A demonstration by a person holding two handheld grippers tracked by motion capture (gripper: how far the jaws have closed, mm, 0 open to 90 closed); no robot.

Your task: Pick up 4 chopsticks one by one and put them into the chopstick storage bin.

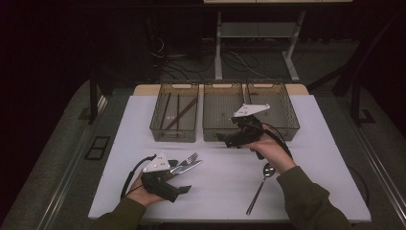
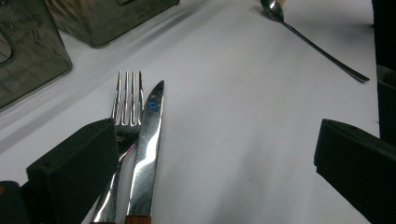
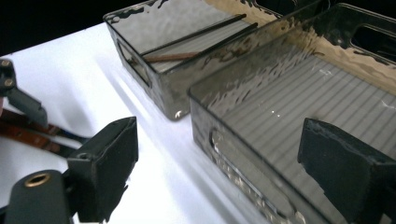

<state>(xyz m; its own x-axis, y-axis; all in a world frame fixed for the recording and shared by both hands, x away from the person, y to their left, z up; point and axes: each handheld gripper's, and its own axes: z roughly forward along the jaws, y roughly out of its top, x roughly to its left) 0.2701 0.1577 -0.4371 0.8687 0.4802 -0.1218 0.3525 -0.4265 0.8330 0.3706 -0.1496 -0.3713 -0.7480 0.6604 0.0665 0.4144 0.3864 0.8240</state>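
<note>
A fork (image 1: 190, 158) and a wood-handled knife (image 1: 186, 166) lie side by side on the white table (image 1: 220, 191). My left gripper (image 1: 186, 189) rests low just in front of them, pointing right. In the left gripper view it (image 2: 215, 172) is open; the knife (image 2: 148, 140) lies just inside its left jaw, which hides part of the fork (image 2: 127, 100). My right gripper (image 1: 226, 139) hovers at the near wall of the middle bin (image 1: 210, 130). In the right gripper view it (image 3: 224, 172) is open and holds nothing.
Three smoky clear bins stand in a row at the back: the left bin (image 1: 173, 135) holds dark chopsticks (image 3: 196, 37), beside it the middle bin (image 3: 224, 126), then the right bin (image 1: 287, 122). A long spoon (image 1: 262, 184) lies near the table's front right.
</note>
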